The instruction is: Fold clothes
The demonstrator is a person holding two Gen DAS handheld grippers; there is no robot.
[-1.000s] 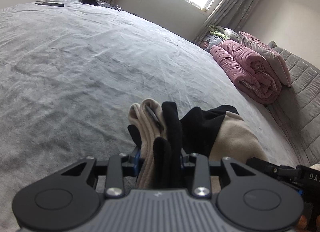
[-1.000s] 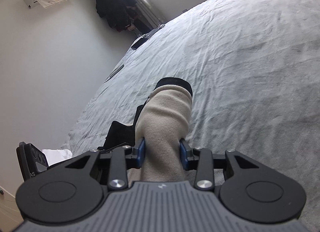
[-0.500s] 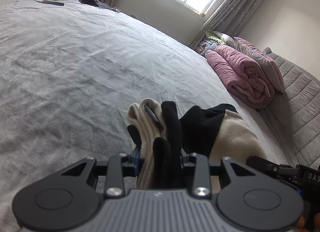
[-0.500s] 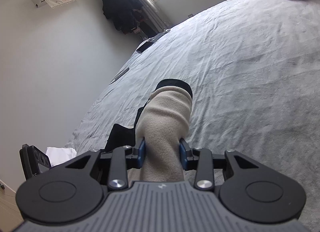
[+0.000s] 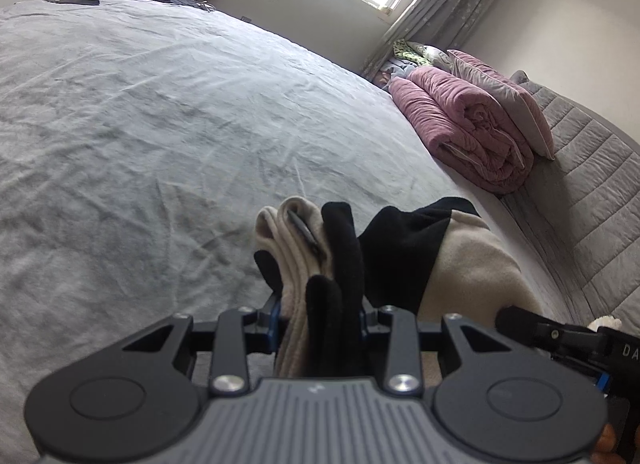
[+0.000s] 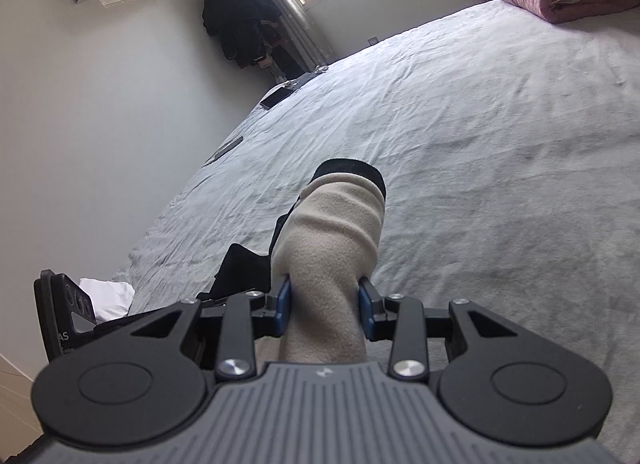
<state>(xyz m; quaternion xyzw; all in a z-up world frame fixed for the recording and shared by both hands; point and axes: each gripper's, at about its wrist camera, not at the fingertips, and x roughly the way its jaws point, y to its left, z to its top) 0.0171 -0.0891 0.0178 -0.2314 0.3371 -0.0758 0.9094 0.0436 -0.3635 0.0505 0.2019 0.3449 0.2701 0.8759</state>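
A beige and black fleece garment (image 5: pixel 460 264) is held up over the grey bed (image 5: pixel 160 124) between both grippers. My left gripper (image 5: pixel 320 316) is shut on a bunched beige and black edge of it. My right gripper (image 6: pixel 324 304) is shut on a thick beige fold of the garment (image 6: pixel 332 232), with a black cuff at its far end. The right gripper's body shows at the lower right of the left wrist view (image 5: pixel 560 336). The rest of the garment hangs out of sight below.
A folded pink quilt (image 5: pixel 464 132) and a grey pillow (image 5: pixel 504 100) lie at the bed's right side by the padded headboard (image 5: pixel 592 192). A phone (image 6: pixel 276 98) and a dark remote (image 6: pixel 226 148) lie at the far edge. Dark clothes (image 6: pixel 236 28) hang by the window.
Both grippers have tilted upward a little with the garment still held. More of the window and walls shows now. The grip on the cloth is unchanged.
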